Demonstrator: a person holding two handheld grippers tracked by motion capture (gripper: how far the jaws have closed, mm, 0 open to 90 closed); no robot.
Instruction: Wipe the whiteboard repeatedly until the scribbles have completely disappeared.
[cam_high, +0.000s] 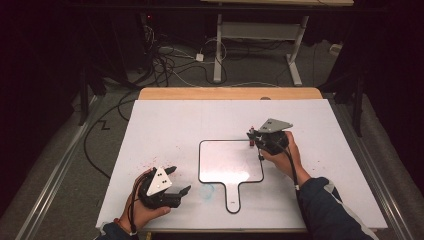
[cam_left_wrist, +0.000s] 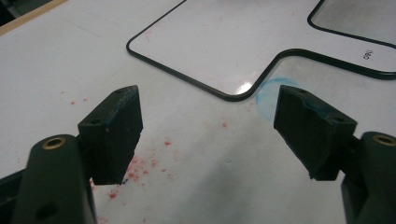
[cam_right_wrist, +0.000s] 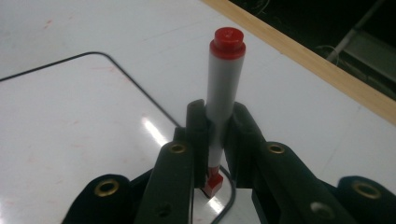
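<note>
Right gripper: your right gripper is clamped on a red-capped marker; in the right gripper view the jaws press on its grey barrel from both sides.
Marker: it stands close to upright, its red end down between the jaws at the whiteboard's black rim, its flat red top pointing up. Whether the lower end touches the board you cannot tell.
Marker's place: in the high view you hold it at the right edge of the small handled whiteboard, near its far right corner.
Left gripper: your left gripper stands wide apart with nothing between its pads, which hang over the white table cover.
Left gripper's place: in the high view it sits at the near left of the table, left of the whiteboard's handle and clear of it.
Whiteboard: it lies flat in the middle of the table, handle toward you, its surface showing faint smears.
Table marks: red specks lie beneath your left gripper, and a blue smudge sits just beside the curve where the handle joins the board.
</note>
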